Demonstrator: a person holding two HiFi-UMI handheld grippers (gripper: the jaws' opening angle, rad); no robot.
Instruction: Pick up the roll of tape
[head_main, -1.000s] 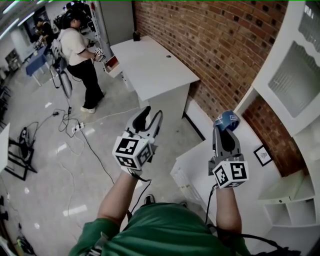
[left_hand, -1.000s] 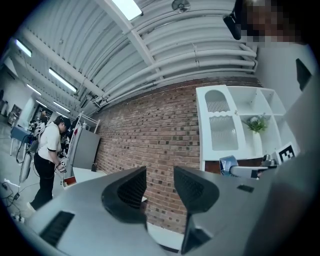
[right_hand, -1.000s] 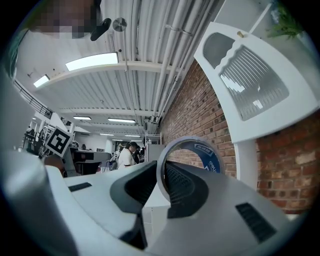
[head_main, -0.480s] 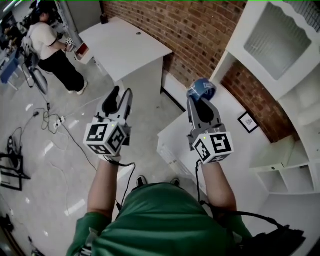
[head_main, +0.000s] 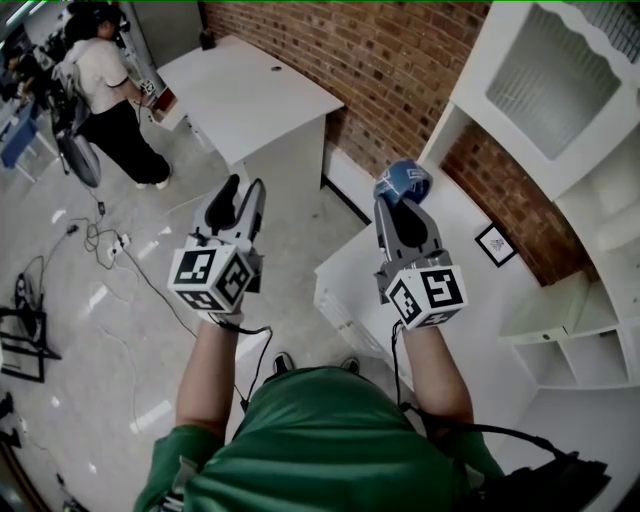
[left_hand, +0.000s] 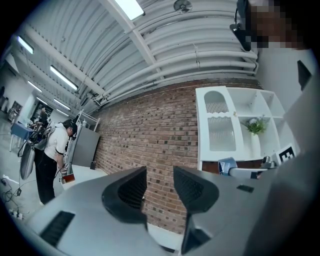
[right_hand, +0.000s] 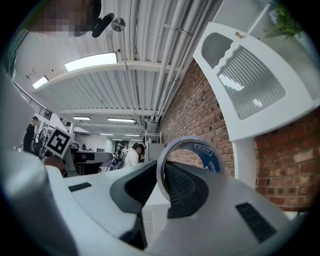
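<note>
Two grippers show in the head view. My right gripper (head_main: 400, 207) carries the roll of tape (head_main: 403, 180) in the air, clear of the white counter (head_main: 345, 278).

In the left gripper view, my left gripper (left_hand: 159, 186) stands parted with nothing between its jaws.

In the right gripper view, the jaws pinch the ring's thin wall. I judge the roll light, stiff and smooth-sided, and best held across that wall.

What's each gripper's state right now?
Left gripper: open, nothing between its jaws.
Right gripper: closed on the roll of tape.
</note>
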